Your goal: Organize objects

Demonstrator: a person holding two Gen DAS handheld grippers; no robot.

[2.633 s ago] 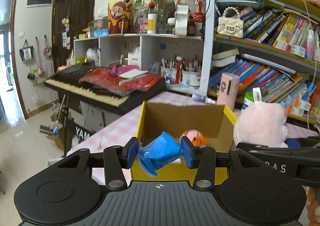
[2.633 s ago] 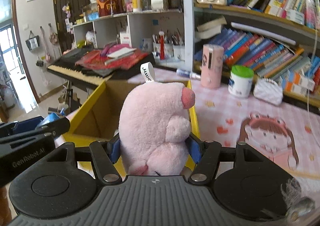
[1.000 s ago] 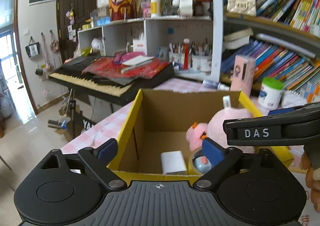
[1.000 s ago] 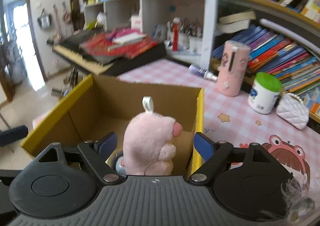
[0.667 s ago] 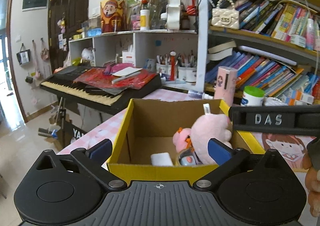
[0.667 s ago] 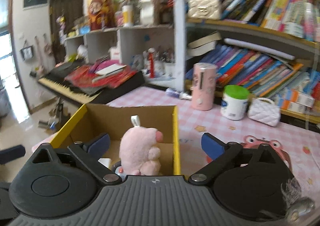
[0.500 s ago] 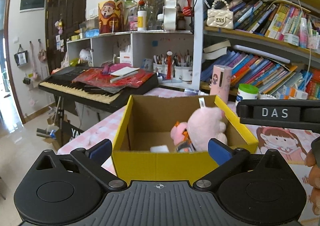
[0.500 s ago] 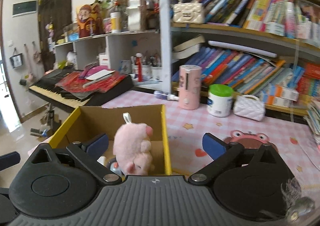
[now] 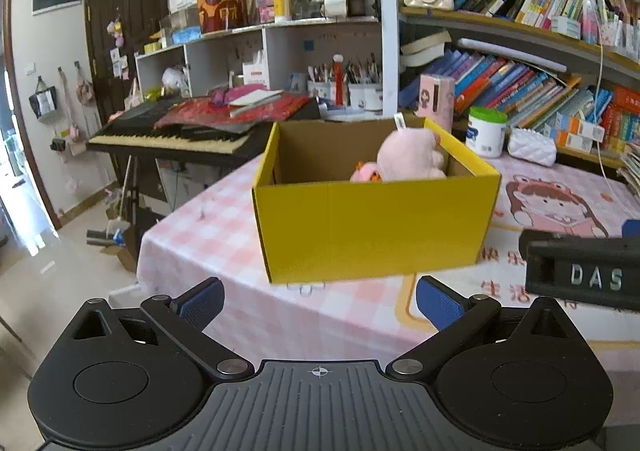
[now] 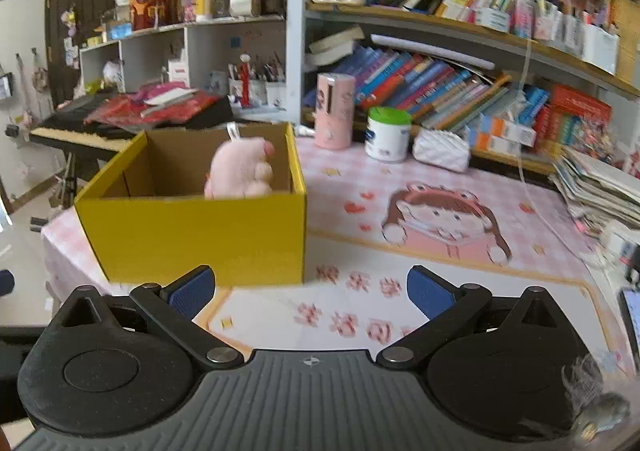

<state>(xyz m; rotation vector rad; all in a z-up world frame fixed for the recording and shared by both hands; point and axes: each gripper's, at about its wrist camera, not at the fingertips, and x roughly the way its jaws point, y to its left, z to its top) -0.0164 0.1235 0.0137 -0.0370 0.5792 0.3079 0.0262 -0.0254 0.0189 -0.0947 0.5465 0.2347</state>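
Observation:
A yellow cardboard box (image 9: 372, 223) stands on the pink checked table (image 9: 224, 235); it also shows in the right wrist view (image 10: 192, 235). A pink plush pig (image 9: 408, 159) sits inside it, upright, its head above the rim, also in the right wrist view (image 10: 240, 171). A smaller pink and orange toy (image 9: 364, 175) lies beside the pig. My left gripper (image 9: 320, 301) is open and empty, in front of the box. My right gripper (image 10: 308, 291) is open and empty, in front of the box's right corner. The right gripper's body (image 9: 584, 275) shows at the left view's right edge.
A pink cylinder (image 10: 335, 111), a green-lidded white jar (image 10: 388, 135) and a white quilted pouch (image 10: 440, 150) stand behind the box. Bookshelves (image 10: 460, 63) line the back. A keyboard piano (image 9: 180, 131) stands left of the table. Stacked papers (image 10: 600, 187) lie at the right.
Both grippers let go of their toys into the box, opened, and drew back from it. The box now looks smaller and farther away in both views.

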